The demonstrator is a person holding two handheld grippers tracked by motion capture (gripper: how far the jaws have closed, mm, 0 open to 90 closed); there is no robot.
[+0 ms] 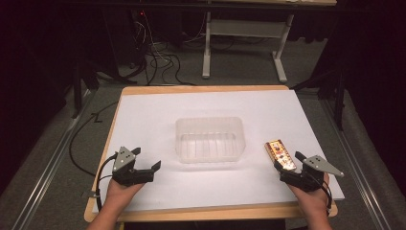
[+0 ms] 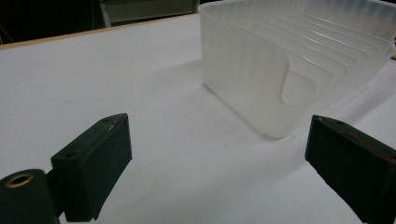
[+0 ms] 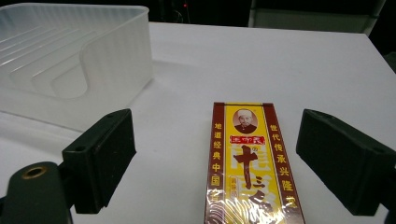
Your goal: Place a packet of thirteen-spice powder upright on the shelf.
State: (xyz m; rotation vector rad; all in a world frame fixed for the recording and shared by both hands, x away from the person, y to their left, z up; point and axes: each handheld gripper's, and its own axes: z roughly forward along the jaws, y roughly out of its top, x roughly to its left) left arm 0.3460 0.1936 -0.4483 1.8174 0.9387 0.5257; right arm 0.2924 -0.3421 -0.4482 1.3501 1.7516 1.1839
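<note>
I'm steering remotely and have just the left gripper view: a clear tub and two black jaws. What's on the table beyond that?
Observer: A flat red-and-yellow packet lies to the right of the tub, apart from it.
Operator: Where is the right claw?
Observer: The right claw is open, its jaws either side of the packet's near end.
Operator: Anything in the tub?
Observer: No, from above it looks empty.

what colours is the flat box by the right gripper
Yellow with dark red borders, clearest in the right gripper view: box.
</note>
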